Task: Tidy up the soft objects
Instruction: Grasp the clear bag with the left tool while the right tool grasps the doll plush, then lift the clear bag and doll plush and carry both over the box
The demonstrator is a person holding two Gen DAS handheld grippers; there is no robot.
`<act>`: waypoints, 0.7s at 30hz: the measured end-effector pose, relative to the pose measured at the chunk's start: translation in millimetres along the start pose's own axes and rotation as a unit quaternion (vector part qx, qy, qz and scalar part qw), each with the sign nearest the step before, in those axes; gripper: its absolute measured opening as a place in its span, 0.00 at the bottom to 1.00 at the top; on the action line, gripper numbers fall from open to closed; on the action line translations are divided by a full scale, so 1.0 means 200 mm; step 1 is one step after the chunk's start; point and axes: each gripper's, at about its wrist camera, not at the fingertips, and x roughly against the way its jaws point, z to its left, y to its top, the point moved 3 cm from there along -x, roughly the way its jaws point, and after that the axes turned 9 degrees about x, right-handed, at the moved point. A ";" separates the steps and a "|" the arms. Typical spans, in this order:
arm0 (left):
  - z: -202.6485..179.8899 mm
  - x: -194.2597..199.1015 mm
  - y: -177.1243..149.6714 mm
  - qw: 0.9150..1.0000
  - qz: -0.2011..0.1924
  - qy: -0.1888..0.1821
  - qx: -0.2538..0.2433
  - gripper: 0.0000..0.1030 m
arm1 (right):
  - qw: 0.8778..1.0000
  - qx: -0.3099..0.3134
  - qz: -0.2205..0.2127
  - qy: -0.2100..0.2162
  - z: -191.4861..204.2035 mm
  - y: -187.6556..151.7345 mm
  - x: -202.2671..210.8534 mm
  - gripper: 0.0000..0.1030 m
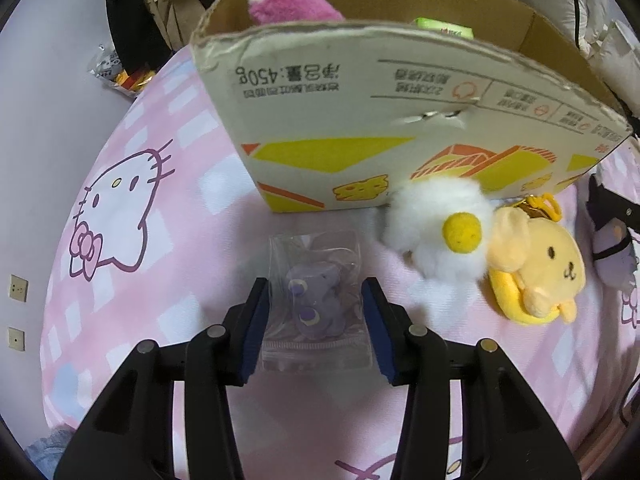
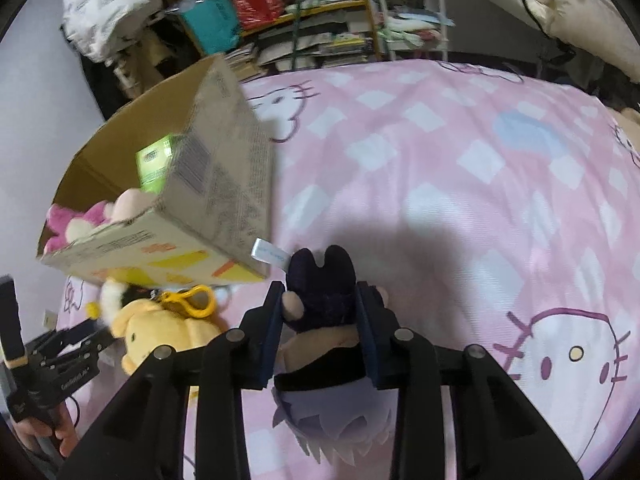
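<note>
On a pink bed [image 2: 440, 152], the left gripper [image 1: 316, 300] hangs wide open around a bagged purple toy [image 1: 316, 296] lying before the cardboard box [image 1: 360, 120], while the right gripper [image 2: 320, 312] is clamped on a dark purple plush [image 2: 322, 292] beside the box.
</note>
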 end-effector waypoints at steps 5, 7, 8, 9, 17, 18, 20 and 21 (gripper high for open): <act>0.00 0.07 -0.02 1.000 -0.011 -0.004 0.008 0.44 | 0.999 0.029 -0.018 0.014 0.10 -0.01 0.06 0.35; 0.00 0.10 -0.03 1.000 -0.017 -0.009 0.015 0.44 | 0.999 0.038 -0.027 0.015 0.12 -0.01 0.09 0.35; 0.01 0.12 -0.03 1.000 -0.022 -0.007 0.018 0.44 | 0.998 0.043 -0.032 0.016 0.13 -0.01 0.11 0.35; 0.02 0.14 -0.04 0.999 -0.027 -0.005 0.020 0.44 | 0.998 0.048 -0.041 0.016 0.15 -0.01 0.13 0.35; 0.02 0.32 -0.06 0.998 -0.063 -0.010 0.027 0.44 | 0.990 0.074 -0.113 0.028 0.20 0.03 0.30 0.34; 0.01 0.36 -0.06 0.997 -0.073 -0.016 0.027 0.44 | 0.989 0.078 -0.125 0.027 0.22 0.03 0.33 0.34; 0.01 0.43 -0.07 0.995 -0.093 -0.019 0.025 0.44 | 0.985 0.087 -0.148 0.026 0.24 0.03 0.38 0.34; 0.01 0.47 -0.07 0.994 -0.105 -0.020 0.023 0.44 | 0.982 0.094 -0.162 0.023 0.25 0.03 0.41 0.34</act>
